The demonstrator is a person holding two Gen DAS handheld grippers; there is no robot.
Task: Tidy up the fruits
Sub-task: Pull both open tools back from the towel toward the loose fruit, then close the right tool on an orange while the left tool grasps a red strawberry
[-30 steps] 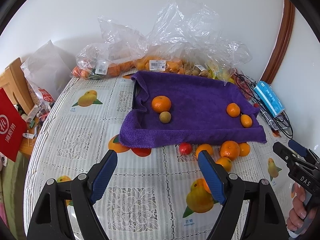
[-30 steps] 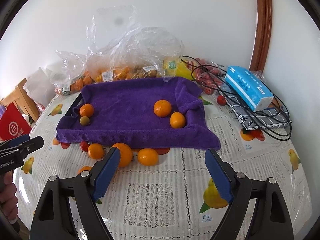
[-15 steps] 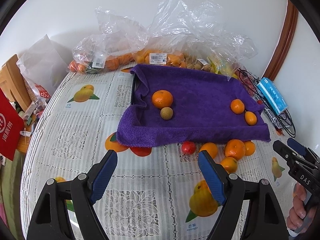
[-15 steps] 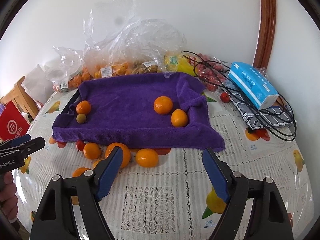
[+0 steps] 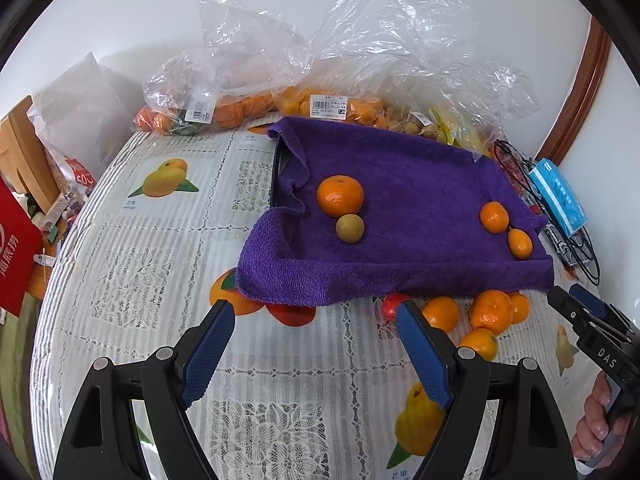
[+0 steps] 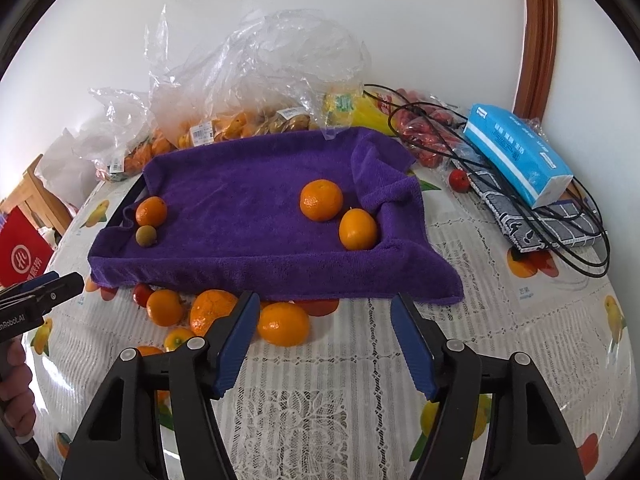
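A tray lined with a purple towel (image 5: pixel 420 184) (image 6: pixel 248 196) holds an orange (image 5: pixel 340 195) (image 6: pixel 151 211) beside a small brown fruit (image 5: pixel 350 229) (image 6: pixel 145 235) at its left, and two more oranges (image 5: pixel 495 217) (image 6: pixel 321 200) at its right. Several loose oranges (image 5: pixel 491 312) (image 6: pixel 283 323) and a red fruit (image 5: pixel 391 306) (image 6: pixel 142 294) lie on the table before the tray. My left gripper (image 5: pixel 316 340) hovers open and empty above the tablecloth. My right gripper (image 6: pixel 324 340) is empty, its jaws closing, just right of the nearest loose orange.
Clear plastic bags of fruit (image 5: pixel 332 108) (image 6: pixel 240 120) line the wall behind the tray. A blue tissue pack (image 6: pixel 520 164) and black cables (image 6: pixel 560 232) lie at the right. A red card (image 5: pixel 16 248) and a wooden chair (image 5: pixel 20 148) stand beyond the table's left edge.
Both grippers have sunk and moved in toward the tray and the loose fruit. The right gripper's jaws have narrowed; the left gripper's stay as wide.
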